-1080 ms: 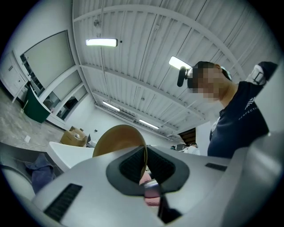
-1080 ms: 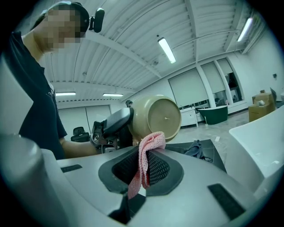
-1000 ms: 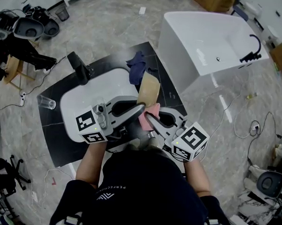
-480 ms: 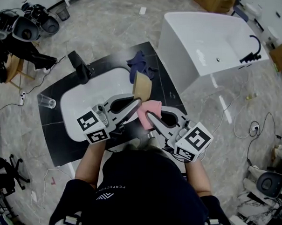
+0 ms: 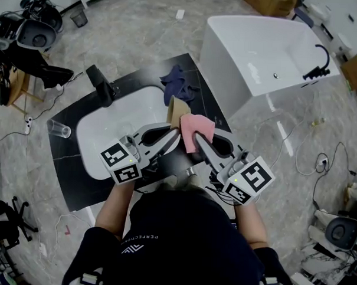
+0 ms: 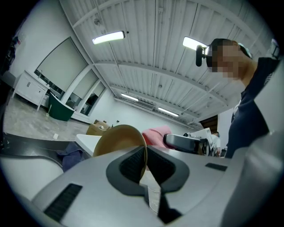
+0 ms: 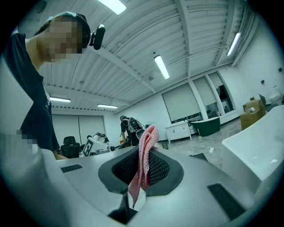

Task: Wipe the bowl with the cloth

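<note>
A tan wooden bowl (image 5: 177, 111) stands on edge above the white sink (image 5: 99, 132), its rim pinched in my left gripper (image 5: 178, 131), which is shut on it. In the left gripper view the bowl (image 6: 119, 138) rises from between the jaws. My right gripper (image 5: 193, 135) is shut on a pink cloth (image 5: 196, 131), which lies against the bowl's right side. The cloth (image 7: 144, 162) hangs folded between the jaws in the right gripper view, and the pink cloth (image 6: 156, 135) shows behind the bowl from the left.
The sink sits in a black counter (image 5: 76, 185) with a black tap (image 5: 100, 82) at its far left. A dark blue rag (image 5: 176, 80) lies behind the sink. A clear glass (image 5: 60, 129) stands at the counter's left. A white bathtub (image 5: 259, 54) is to the right.
The right gripper has carried the pink cloth up and away, onto the bowl's right side. The left gripper has tipped, so the bowl shows shorter and lower over the sink.
</note>
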A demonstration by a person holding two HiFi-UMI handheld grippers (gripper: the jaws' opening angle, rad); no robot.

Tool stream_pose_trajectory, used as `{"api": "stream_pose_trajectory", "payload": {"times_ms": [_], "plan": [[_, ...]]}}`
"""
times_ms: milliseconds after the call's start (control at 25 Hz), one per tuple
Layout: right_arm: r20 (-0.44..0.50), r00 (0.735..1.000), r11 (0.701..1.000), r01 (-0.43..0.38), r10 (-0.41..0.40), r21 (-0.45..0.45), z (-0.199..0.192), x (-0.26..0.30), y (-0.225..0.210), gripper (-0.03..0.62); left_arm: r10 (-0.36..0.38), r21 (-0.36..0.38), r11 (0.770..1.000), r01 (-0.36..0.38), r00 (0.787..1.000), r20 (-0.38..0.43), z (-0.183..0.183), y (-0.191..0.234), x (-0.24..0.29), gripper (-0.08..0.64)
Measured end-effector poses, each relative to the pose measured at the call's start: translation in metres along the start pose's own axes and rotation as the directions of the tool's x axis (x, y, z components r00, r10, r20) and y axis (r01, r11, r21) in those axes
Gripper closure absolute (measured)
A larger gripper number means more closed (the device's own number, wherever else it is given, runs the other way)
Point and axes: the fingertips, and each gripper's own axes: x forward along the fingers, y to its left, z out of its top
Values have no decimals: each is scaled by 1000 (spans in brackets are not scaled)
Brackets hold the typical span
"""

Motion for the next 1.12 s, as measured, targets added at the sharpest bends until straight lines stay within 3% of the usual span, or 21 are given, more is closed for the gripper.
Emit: {"api": "stream_pose_trajectory", "payload": {"times_ms": [400, 1120], "plan": [[-20, 999, 999, 29, -29, 37, -11, 5, -5, 543, -97, -24, 995, 97, 995, -6, -7, -18, 5, 540], [-28, 978, 975, 210, -209, 70, -18, -4, -45, 543, -172, -27, 984, 174, 983, 62, 8, -31, 5, 540]]}}
